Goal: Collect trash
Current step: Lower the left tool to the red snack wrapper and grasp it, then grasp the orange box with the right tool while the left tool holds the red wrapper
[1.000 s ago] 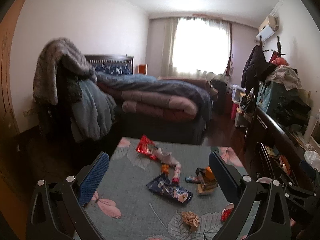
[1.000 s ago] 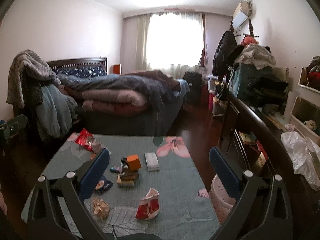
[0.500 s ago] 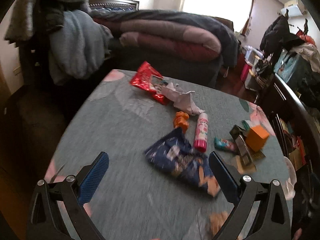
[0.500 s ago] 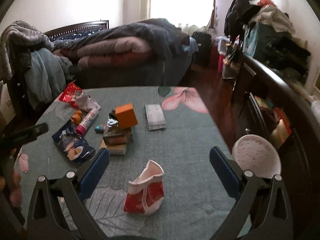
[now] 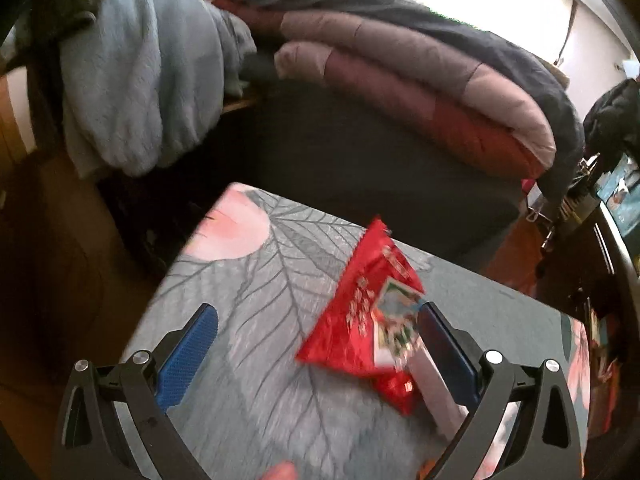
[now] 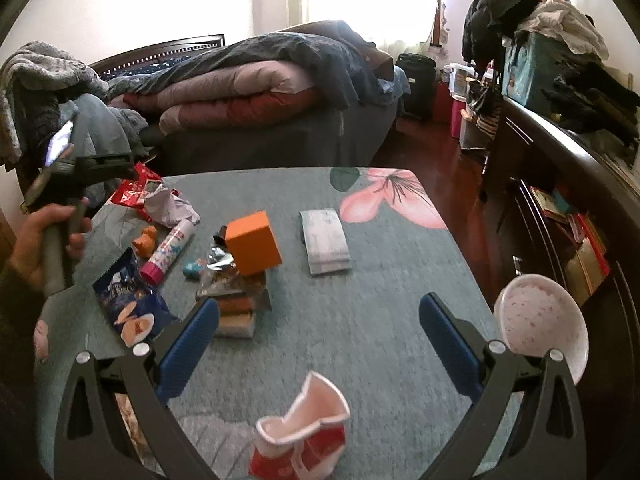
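Left tongs moved up to red snack wrapper at counter far left corner.
Both tongs wide, holding nothing; right tongs over crushed red-white cup at near edge.

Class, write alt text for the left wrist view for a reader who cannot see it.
A red snack wrapper lies on a grey leaf-print tablecloth, between the open jaws of the left gripper and nearer the right-hand one. Beyond the table stands a bed with folded quilts; the picture is motion-blurred.
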Available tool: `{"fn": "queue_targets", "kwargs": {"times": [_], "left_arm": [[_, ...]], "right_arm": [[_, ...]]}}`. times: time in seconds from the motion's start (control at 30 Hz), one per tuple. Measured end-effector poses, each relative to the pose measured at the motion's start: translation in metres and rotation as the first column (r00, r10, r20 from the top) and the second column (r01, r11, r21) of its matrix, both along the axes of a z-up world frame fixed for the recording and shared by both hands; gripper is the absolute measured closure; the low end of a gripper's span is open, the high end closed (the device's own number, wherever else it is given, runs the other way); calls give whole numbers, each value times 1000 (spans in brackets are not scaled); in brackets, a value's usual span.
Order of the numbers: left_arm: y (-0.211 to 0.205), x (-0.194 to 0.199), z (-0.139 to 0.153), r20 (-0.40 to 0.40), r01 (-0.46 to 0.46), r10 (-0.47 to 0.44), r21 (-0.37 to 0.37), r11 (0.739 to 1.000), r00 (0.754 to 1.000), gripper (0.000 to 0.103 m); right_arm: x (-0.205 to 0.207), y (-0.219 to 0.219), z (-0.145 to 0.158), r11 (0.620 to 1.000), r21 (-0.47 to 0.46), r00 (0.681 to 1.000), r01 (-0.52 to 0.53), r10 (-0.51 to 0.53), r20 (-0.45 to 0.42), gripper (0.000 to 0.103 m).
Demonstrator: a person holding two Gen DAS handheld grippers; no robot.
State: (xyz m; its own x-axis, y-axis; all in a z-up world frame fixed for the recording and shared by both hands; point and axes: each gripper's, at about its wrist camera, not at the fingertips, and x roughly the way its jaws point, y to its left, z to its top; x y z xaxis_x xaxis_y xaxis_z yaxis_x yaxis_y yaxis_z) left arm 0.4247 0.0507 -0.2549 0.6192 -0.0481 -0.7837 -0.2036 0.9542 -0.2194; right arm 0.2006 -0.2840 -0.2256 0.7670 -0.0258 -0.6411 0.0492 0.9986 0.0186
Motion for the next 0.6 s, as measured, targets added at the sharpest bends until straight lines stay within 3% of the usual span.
{"fn": "queue_targets", "kwargs": {"times": [0.1, 0.17, 0.2, 0.23, 0.3, 0.37, 0.47, 0.53, 0.6], "left_arm": [[-7, 10, -11, -10, 43, -43, -8, 999, 999, 4], [-16, 12, -16, -9, 72, -72, 1, 997, 997, 12], [-21, 13, -16, -10, 72, -72, 26, 997, 997, 23], [-25, 13, -14, -3, 76, -76, 59, 995, 997, 42], [-31, 14, -13, -8, 102, -102, 80, 992, 995, 54], [-31, 14, -13, -2, 119, -119, 56, 991, 993, 91], [-27, 9, -7, 29, 107, -108, 50, 993, 994, 98], [-28, 2, 1, 65, 91, -96, 85, 992, 993, 99], [-25, -5, 12, 106, 77, -88, 101, 992, 990, 99]], "right_arm": [[8, 0, 0, 1000, 5, 1000, 1, -1, -6, 3], [15, -2, 0, 1000, 27, 1000, -3, 4, -16, 3], [19, -4, 1, 999, 49, 1000, -12, 13, -23, 3], [22, -5, 0, 998, 62, 999, -15, 17, -30, 3], [31, -5, 0, 996, 81, 998, -19, 24, -54, 3], [38, -2, 1, 995, 92, 998, -25, 30, -57, 4], [52, 6, 4, 993, 105, 996, -53, 60, -65, 5], [64, 13, 4, 992, 103, 993, -68, 78, -90, 17], [73, 20, 2, 990, 109, 990, -87, 98, -100, 21]]}}
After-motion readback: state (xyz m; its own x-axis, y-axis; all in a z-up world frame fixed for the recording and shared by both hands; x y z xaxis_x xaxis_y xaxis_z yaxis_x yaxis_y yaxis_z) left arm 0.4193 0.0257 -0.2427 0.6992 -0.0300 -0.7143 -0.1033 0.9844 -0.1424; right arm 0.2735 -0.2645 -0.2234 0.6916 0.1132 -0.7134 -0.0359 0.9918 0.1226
